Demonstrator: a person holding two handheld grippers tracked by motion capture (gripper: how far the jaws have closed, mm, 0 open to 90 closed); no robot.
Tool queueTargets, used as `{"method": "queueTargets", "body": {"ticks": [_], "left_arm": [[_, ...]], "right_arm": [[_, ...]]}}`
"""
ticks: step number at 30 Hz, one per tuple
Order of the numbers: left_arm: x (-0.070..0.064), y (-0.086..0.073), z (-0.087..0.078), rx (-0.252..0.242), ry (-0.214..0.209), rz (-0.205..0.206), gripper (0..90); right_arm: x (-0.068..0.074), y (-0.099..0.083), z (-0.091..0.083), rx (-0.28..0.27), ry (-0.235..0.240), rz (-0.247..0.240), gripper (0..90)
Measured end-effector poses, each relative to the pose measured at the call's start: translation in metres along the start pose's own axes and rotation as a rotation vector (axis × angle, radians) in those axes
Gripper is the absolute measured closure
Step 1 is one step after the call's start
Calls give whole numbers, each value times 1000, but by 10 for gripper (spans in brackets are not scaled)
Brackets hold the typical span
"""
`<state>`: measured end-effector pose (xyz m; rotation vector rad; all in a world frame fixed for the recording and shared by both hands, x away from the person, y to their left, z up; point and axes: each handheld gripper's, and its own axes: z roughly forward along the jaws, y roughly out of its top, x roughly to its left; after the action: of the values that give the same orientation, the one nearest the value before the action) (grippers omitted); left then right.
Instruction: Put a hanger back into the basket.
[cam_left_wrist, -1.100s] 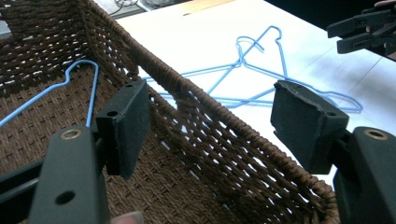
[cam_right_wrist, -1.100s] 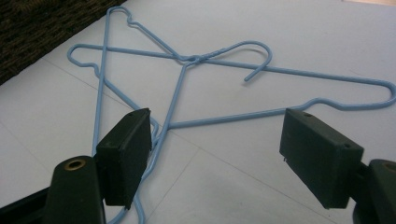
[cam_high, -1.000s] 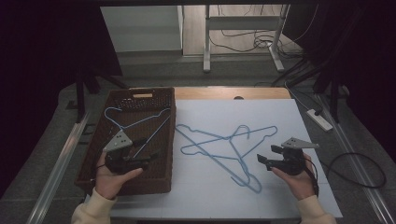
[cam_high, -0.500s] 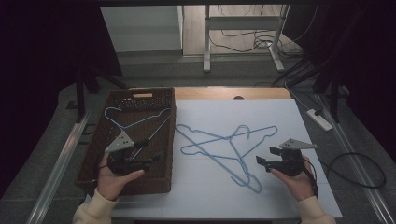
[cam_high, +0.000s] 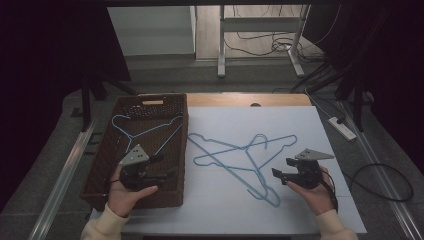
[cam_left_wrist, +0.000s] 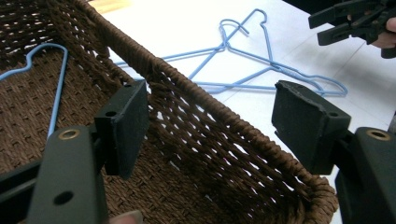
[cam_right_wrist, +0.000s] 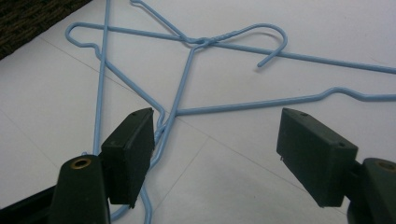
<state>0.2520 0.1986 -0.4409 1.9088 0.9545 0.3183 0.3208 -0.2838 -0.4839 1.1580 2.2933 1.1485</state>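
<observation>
A brown woven basket (cam_high: 184, 125) stands on the left of the white table (cam_high: 310, 125), with one blue wire hanger (cam_high: 145, 131) lying inside. Two more blue hangers (cam_high: 235, 150) lie crossed over each other on the table's middle. My left gripper (cam_high: 167, 166) hovers open over the basket's near half, its jaws either side of the right wall (cam_left_wrist: 210, 107), holding nothing. My right gripper (cam_high: 281, 167) is open just right of the crossed hangers (cam_right_wrist: 187, 74), low over the table and pointing at them. The left gripper view shows the basket's hanger (cam_left_wrist: 58, 88) and the right gripper (cam_left_wrist: 327, 28) farther off.
The basket's far wall has a handle slot (cam_high: 152, 102). A strip of wooden tabletop (cam_high: 250, 100) runs behind the white sheet. On the floor to the right lie a power strip (cam_high: 342, 127) and cables. White table surface lies bare in front of and beyond the hangers.
My right gripper has crept slightly left toward the crossed hangers. My left gripper has barely shifted over the basket. Both stay open.
</observation>
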Motion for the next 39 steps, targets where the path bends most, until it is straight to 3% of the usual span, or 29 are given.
{"method": "queueTargets", "body": {"ticks": [9,16,24,35,39], "left_arm": [[0,-2,0,8,-9,0,285],[-1,-1,-2,3,-11,2,286],[-1,0,-5,-2,-13,4,286],[1,0,-7,-8,-18,-3,285],[1,0,-7,-8,-20,-4,286]], "right_arm": [[8,6,3,14,-21,-21,334],[26,13,7,31,34,-45,423],[55,24,32,127,108,-113,460],[78,33,63,240,155,-213,539],[84,36,71,260,162,-228,539]]}}
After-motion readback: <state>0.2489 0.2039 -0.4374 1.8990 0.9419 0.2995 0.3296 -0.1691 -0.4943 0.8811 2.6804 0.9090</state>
